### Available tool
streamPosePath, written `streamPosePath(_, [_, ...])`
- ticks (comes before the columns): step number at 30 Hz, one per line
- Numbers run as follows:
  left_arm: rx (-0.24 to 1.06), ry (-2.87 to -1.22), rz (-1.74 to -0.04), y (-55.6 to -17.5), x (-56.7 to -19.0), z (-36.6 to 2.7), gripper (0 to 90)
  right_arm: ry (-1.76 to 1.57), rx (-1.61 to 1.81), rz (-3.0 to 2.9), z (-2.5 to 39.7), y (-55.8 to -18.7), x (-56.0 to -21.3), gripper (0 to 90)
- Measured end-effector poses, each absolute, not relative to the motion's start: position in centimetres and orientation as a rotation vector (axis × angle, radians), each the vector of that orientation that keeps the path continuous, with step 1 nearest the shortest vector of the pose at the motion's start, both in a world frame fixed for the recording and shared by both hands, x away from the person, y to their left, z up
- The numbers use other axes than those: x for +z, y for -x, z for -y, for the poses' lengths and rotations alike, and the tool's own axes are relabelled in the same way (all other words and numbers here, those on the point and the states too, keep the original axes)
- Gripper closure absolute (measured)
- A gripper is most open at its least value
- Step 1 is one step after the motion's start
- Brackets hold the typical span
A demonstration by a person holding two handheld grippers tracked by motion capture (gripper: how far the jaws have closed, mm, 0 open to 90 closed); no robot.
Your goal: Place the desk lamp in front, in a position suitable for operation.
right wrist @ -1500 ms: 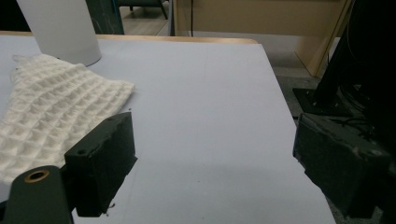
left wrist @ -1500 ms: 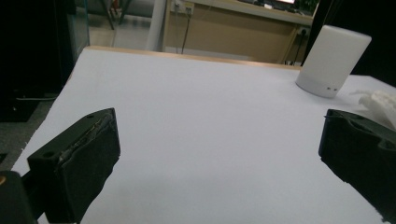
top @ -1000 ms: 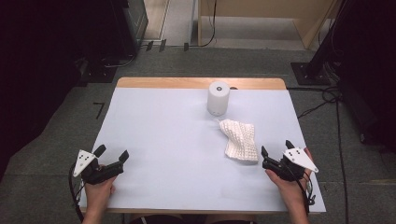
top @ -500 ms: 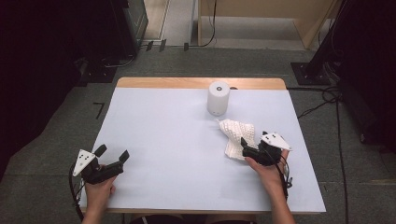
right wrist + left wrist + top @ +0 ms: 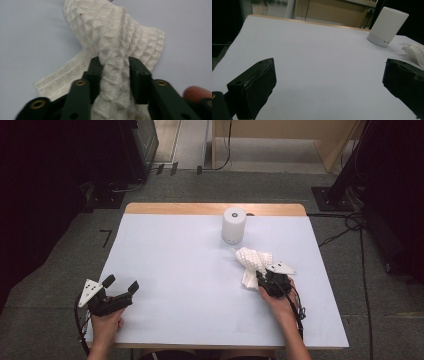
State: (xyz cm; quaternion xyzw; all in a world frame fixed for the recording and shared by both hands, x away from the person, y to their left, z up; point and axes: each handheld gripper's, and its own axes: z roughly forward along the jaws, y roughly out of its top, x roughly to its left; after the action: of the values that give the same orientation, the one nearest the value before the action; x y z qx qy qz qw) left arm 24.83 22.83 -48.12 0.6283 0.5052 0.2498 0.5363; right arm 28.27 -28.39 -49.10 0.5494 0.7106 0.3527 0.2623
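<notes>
Table [image 5: 175, 270]: flat, matte white top, bare wood strip along the far edge. White cylinder [image 5: 233, 225], smooth, rounded top, stood upright near the far edge. Cloth [image 5: 252, 262]: white waffle-weave, crumpled into a loose elongated heap on the right half, just in front of the cylinder; long axis ran from cylinder side toward the person. Right gripper [image 5: 113, 65] pinched a bunched fold at its near end. Left gripper [image 5: 119, 285] spread wide, holding nothing, near-left corner, well apart.
</notes>
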Motion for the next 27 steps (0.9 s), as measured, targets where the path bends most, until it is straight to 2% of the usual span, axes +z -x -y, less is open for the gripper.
streamPosePath(2, [0.594,-1.496,-1.202,-24.8,-48.1,-22.8,0.0,-1.443,0.949,-1.925,28.5,-28.0,-49.0,76.4])
streamPosePath(4, [0.590,-1.494,-1.201,-24.8,-48.1,-22.9,0.0,-1.425,0.969,-1.916,29.0,-27.7,-48.6,78.6])
streamPosePath(9, [0.581,-1.487,-1.206,-24.9,-48.1,-23.0,0.0,-1.429,1.043,-1.892,31.4,-26.3,-47.2,79.0])
streamPosePath(14, [0.574,-1.483,-1.208,-24.9,-48.1,-23.0,0.0,-1.382,1.031,-1.966,32.6,-24.5,-47.2,77.2])
streamPosePath(15, [0.574,-1.481,-1.207,-24.9,-48.1,-23.0,0.0,-1.377,1.016,-1.993,32.7,-24.4,-47.3,73.6])
streamPosePath(18, [0.560,-1.479,-1.192,-24.9,-48.1,-23.1,0.0,-1.354,0.983,-1.972,32.2,-24.2,-47.6,48.5])
streamPosePath(22, [0.568,-1.488,-1.177,-24.7,-48.1,-23.0,0.0,-1.365,1.053,-1.877,31.5,-24.6,-46.2,24.8])
streamPosePath(24, [0.571,-1.492,-1.179,-24.8,-48.1,-23.0,0.0,-1.364,1.098,-1.808,31.2,-24.9,-45.1,15.6])
streamPosePath(27, [0.572,-1.493,-1.180,-24.7,-48.1,-23.0,0.0,-1.370,1.131,-1.733,30.8,-25.2,-43.8,8.6])
